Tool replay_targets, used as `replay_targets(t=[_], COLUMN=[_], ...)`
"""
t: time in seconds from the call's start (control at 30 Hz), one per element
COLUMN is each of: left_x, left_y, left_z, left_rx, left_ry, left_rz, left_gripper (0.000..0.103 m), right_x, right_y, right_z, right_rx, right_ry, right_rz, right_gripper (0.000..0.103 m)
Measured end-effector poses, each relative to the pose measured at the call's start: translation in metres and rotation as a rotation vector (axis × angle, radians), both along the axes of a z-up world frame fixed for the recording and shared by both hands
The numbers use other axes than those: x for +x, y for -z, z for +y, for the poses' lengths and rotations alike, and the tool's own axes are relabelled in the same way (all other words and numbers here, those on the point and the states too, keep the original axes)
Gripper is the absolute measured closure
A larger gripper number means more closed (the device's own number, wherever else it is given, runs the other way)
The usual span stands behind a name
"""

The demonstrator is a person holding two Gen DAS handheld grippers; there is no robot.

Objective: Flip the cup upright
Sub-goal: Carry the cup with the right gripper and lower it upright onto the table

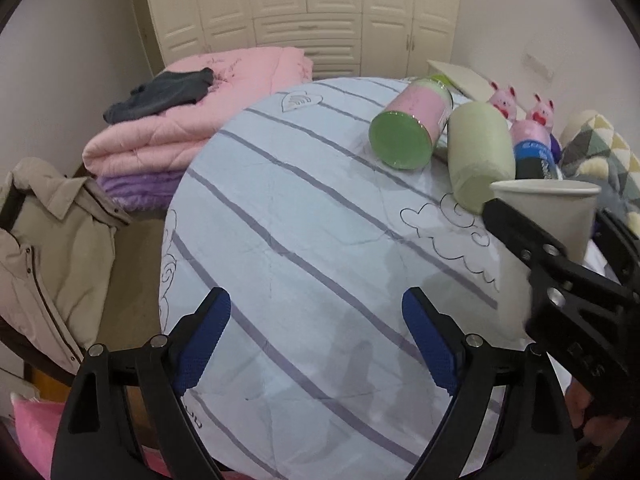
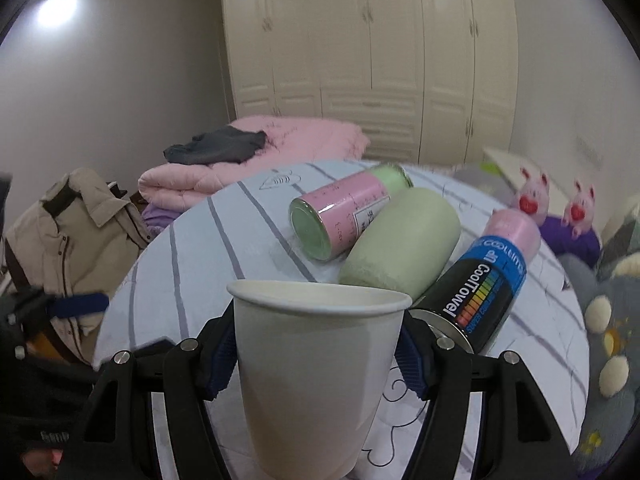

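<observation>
The right gripper (image 2: 316, 350) clamps the paper cup (image 2: 316, 364), mouth up, above the striped desk (image 2: 192, 240); setting it down remains. The left gripper (image 1: 316, 340) hangs open, empty.

Round table (image 1: 304, 216) full of random stuff, bedroom clutter all around

The table wore a pale blue cloth with grey stripes and little cloud doodles. On it lay a pink canister (image 2: 344, 212) with a green end, tipped on its side and touching a pale green towel roll (image 2: 404, 248), and next to that a black and blue CoolTowel can (image 2: 484, 284), also lying down. Two pink pig plushies (image 2: 554, 200) sat off to the right. Behind the table, folded pink quilts (image 1: 168, 128) had a dark grey garment (image 1: 160, 94) dumped on top, a beige jacket (image 1: 48, 248) hung at the left, and a cream wardrobe (image 2: 368, 56) covered the back wall.
</observation>
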State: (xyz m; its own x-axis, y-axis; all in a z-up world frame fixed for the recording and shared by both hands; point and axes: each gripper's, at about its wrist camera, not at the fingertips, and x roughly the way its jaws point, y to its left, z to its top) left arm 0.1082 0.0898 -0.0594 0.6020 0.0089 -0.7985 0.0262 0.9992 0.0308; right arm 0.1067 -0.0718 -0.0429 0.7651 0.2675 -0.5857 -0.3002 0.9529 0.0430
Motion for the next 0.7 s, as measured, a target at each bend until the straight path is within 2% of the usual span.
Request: replay_targets(t=[0.07,0.13,0.27,0.4,0.7], left_x=[0.001,-0.001,-0.006,-0.012,-0.030], left_y=[0.005,0.009,0.012,0.012,0.010], left_z=[-0.001,-0.002,0.001,-0.002,-0.008], left_rx=[0.022,0.033,-0.009,0.031,0.020], left_ry=[-0.003,-0.006,-0.005,-0.016,0.006], left_rz=[0.006,0.003,-0.002,-0.021,-0.048], left_gripper=[0.014,0.014,0.014,0.014,0.014], right_x=[-0.009,-0.013,-0.027,-0.038,-0.056], right_y=[0.004,0.008,0.015,0.015,0.015], right_z=[-0.003,-0.005,-0.010,-0.014,-0.019], right_rx=[-0.002,-0.015,-0.027,-0.024,-0.031], right_ry=[-0.006,-0.007,-0.010,-0.012,-0.028], right_rz=[-0.052,-0.057,-0.064,-0.077,-0.099], right_gripper=[0.036,0.036,0.036,0.036,0.035])
